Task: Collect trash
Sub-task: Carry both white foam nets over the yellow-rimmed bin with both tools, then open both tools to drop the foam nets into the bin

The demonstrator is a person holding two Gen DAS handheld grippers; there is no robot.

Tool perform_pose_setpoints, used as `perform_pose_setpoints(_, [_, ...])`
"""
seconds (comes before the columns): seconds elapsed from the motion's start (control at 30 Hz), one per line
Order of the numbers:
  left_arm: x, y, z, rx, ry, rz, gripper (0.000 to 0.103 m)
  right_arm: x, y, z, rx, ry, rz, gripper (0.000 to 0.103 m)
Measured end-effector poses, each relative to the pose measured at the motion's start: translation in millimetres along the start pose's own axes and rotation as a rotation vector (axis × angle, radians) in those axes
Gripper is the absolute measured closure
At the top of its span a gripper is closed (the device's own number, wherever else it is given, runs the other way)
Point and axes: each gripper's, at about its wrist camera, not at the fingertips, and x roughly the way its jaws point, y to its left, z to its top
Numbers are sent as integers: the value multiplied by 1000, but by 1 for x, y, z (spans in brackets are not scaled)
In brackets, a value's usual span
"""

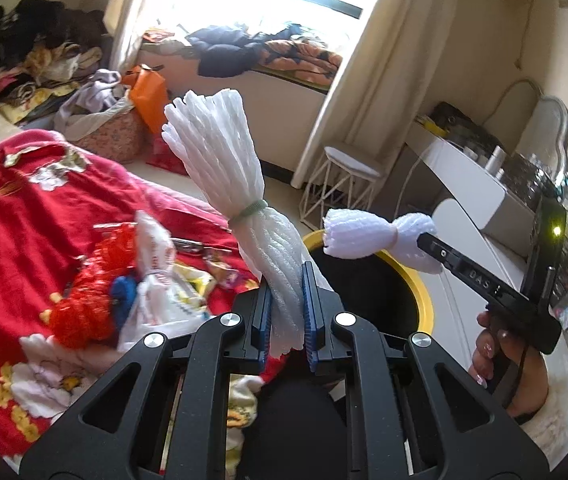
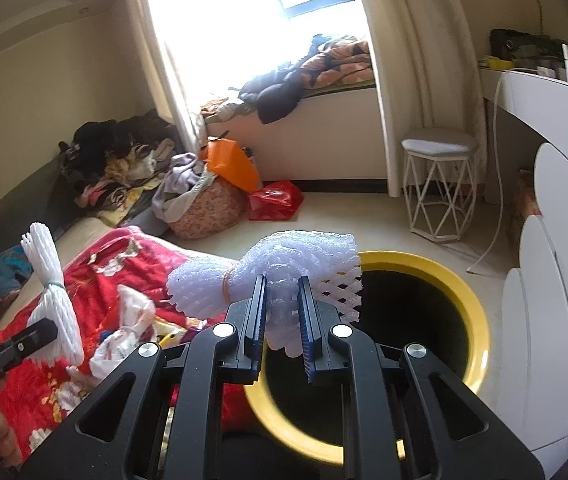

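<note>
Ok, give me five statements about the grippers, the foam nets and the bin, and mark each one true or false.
1. The left gripper is shut on a tall white foam net bundle. True.
2. That bundle is tied with a red band. False: the band is green.
3. The right gripper is open with nothing in it. False: it is shut on a lilac foam net bundle.
4. The trash bin has a yellow rim and a dark inside. True.
5. The bin stands on the red blanket. False: it stands on the floor beside the red blanket, where a red mesh bag lies.
</note>
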Motion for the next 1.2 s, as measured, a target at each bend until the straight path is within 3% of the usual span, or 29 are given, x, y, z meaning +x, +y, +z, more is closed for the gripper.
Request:
perform_pose_setpoints(0.4, [42, -41, -8, 68, 57, -47, 94, -1, -44, 1, 86, -2, -92, 88])
perform_pose_setpoints(0.8, [102, -75, -22, 121, 164, -95, 93, 9, -88, -7, 124, 24, -219, 88])
perform_pose_setpoints(1.2, [147, -79, -31, 124, 245, -118, 92, 28, -103, -17, 118, 93, -230, 84])
